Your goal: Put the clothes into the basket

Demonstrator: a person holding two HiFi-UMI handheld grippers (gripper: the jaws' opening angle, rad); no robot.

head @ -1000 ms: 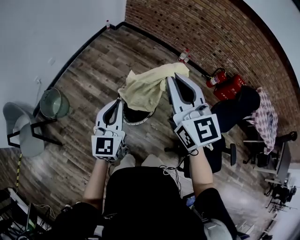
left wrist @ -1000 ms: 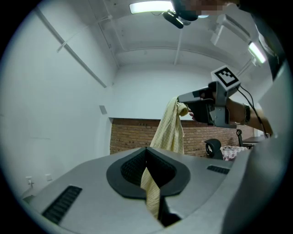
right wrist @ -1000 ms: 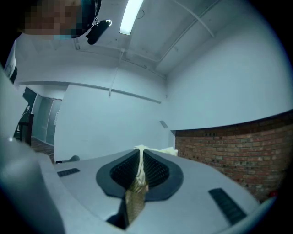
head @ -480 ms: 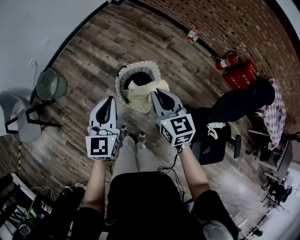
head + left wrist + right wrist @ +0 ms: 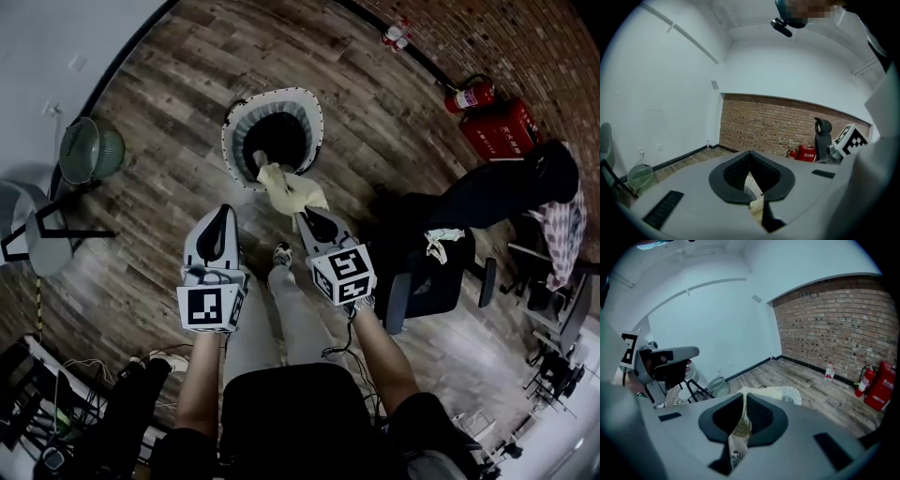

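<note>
The basket (image 5: 240, 120) stands on the wood floor ahead of me, round, white-rimmed and dark inside. My right gripper (image 5: 302, 217) is shut on a pale yellow cloth (image 5: 290, 190). The cloth stretches from the jaw tips over the basket's near rim, with its far end inside. In the right gripper view the cloth (image 5: 740, 426) is pinched between the closed jaws of the right gripper (image 5: 743, 395), and the basket's rim (image 5: 799, 394) shows just beyond. My left gripper (image 5: 223, 210) hovers left of the cloth, apart from it. Seen in its own view, the left gripper (image 5: 750, 153) has its tips together and holds nothing.
A green fan (image 5: 87, 150) and a grey chair (image 5: 37, 246) stand at the left by the white wall. To the right are a black office chair (image 5: 441, 272), a fire extinguisher (image 5: 472, 95) and a red box (image 5: 511, 127) by the brick wall. My shoe (image 5: 281, 253) is just below the cloth.
Both grippers have come down toward the floor. The yellow cloth, held high over the basket before, now hangs low with its end inside the basket.
</note>
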